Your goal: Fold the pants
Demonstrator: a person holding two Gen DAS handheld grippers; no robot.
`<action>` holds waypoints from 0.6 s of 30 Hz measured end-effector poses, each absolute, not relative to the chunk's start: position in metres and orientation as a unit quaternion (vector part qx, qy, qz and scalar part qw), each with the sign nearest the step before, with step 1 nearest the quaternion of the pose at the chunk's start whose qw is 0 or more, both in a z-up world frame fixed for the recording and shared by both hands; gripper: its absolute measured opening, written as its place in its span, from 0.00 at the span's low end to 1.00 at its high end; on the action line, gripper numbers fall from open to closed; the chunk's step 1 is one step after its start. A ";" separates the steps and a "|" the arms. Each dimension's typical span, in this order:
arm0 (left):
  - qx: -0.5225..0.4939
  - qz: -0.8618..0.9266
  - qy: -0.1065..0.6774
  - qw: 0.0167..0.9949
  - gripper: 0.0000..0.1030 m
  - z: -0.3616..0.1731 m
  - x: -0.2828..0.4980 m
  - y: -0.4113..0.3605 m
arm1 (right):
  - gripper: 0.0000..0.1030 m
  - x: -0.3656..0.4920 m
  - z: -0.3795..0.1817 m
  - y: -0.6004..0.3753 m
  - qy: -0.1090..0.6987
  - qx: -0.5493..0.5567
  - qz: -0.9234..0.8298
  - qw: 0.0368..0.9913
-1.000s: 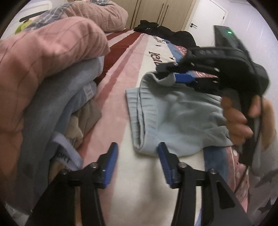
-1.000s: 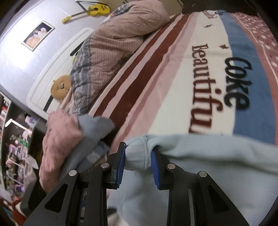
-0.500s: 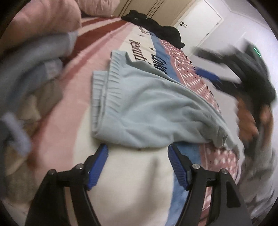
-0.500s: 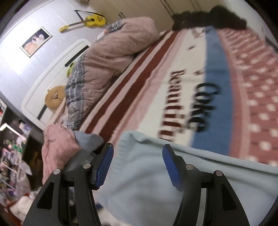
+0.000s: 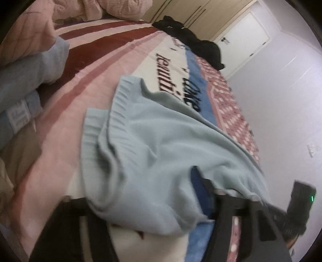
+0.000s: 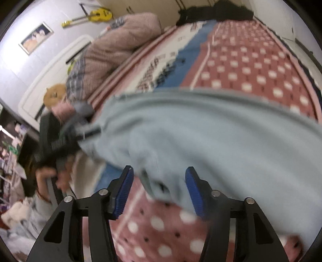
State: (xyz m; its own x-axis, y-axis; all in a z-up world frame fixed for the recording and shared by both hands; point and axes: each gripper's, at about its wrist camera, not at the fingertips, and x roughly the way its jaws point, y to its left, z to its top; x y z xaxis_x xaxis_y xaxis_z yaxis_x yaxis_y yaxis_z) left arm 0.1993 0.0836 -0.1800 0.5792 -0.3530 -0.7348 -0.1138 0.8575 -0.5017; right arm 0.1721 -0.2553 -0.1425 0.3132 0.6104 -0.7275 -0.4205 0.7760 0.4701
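Lying on the bed (image 5: 84, 66), the light blue pants (image 5: 153, 145) are only partly folded: the two ribbed cuffs sit side by side at the far left end, so the legs look laid one over the other, but the cloth is bumpy and one end hangs over the near right edge of the bed. I think the pants must now be folded shorter and smoothed flat. The left gripper (image 5: 140, 199) has just been closing, and a fold of the near edge of the pants lies between its jaws; one blue pad is hidden under the cloth, so I cannot tell if it pinches yet. The right gripper (image 6: 159, 185) has also just been closing, but its blue pads stand apart with cloth loose between them, so it holds nothing. Only the left view shows the cuffs and a pile of other clothes (image 5: 26, 96) at the left. Only the right view shows the person's hand (image 6: 50, 177) and a yellow guitar (image 6: 94, 15) on the wall.
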 end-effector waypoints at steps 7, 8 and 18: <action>-0.245 -0.036 0.439 0.864 0.06 -0.174 0.201 0.094 | 0.45 0.145 -0.150 -0.260 0.473 0.085 0.332 0.811; -0.245 -0.037 0.432 0.867 0.06 -0.169 0.199 0.096 | 0.45 0.142 -0.146 -0.261 0.469 0.090 0.332 0.814; -0.213 -0.044 0.452 0.865 0.14 -0.172 0.180 0.093 | 0.45 0.111 -0.126 -0.239 0.429 0.063 0.368 0.823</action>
State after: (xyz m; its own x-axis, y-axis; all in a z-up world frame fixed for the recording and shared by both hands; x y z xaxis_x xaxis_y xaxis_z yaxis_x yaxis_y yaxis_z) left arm 0.1801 0.0932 -0.1717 0.5880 -0.2683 -0.7630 -0.1161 0.9056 -0.4080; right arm 0.1105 -0.2394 -0.1257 0.3619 0.6589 -0.6595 -0.5516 0.7216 0.4183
